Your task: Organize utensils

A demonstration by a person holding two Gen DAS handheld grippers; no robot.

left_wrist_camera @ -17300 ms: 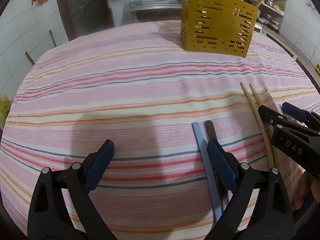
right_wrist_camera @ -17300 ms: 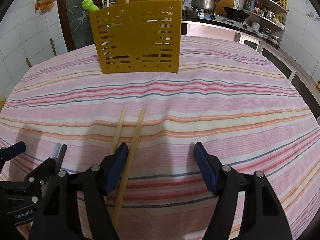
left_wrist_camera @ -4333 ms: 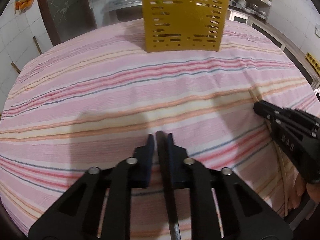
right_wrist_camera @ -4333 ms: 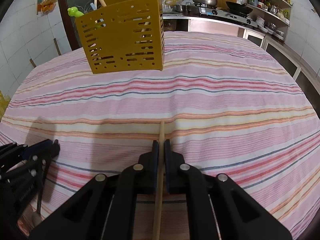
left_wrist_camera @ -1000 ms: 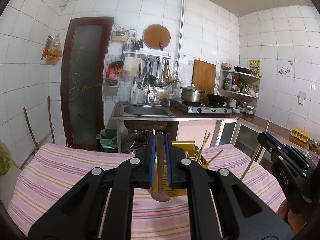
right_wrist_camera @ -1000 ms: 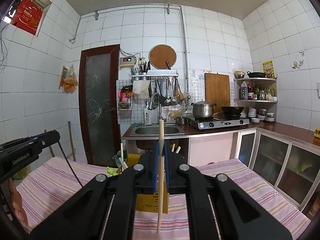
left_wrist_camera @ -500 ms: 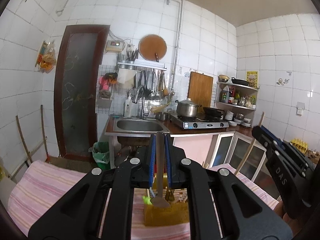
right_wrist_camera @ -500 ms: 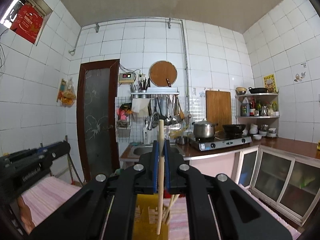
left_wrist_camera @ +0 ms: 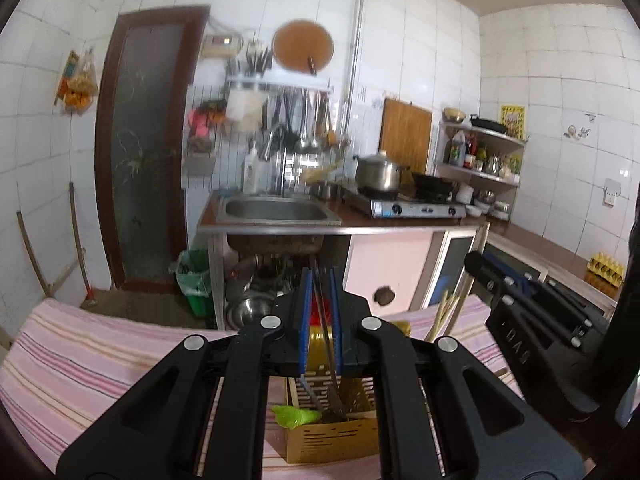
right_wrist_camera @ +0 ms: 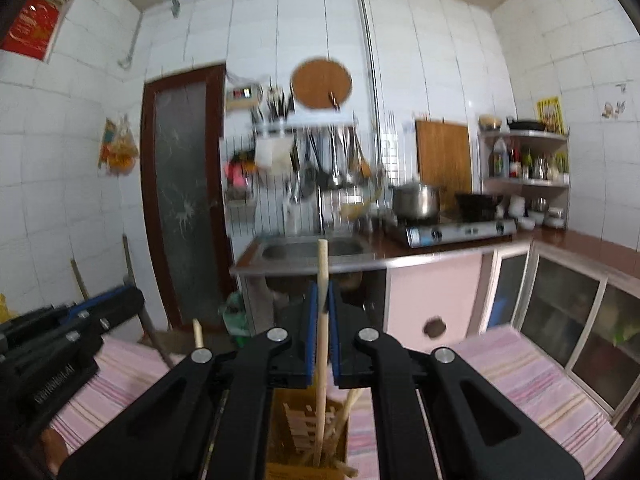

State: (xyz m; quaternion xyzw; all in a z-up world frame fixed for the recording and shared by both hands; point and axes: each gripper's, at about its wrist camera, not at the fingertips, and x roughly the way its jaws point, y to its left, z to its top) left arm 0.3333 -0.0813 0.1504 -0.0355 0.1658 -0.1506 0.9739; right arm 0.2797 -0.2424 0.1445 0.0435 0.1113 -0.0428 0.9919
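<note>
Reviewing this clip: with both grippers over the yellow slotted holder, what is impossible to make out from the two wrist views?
- Left wrist view: the dark metal utensil runs between the left gripper pads; its lower end blurs inside the yellow slotted utensil holder, so contact is unclear.
- Right wrist view: the wooden chopstick in the right gripper has its tip lost in the holder; the frame edge cuts off the holder's base.

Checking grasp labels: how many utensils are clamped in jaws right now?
2. A dark metal utensil in the left gripper, a wooden chopstick in the right gripper; both hang over the yellow holder.
</note>
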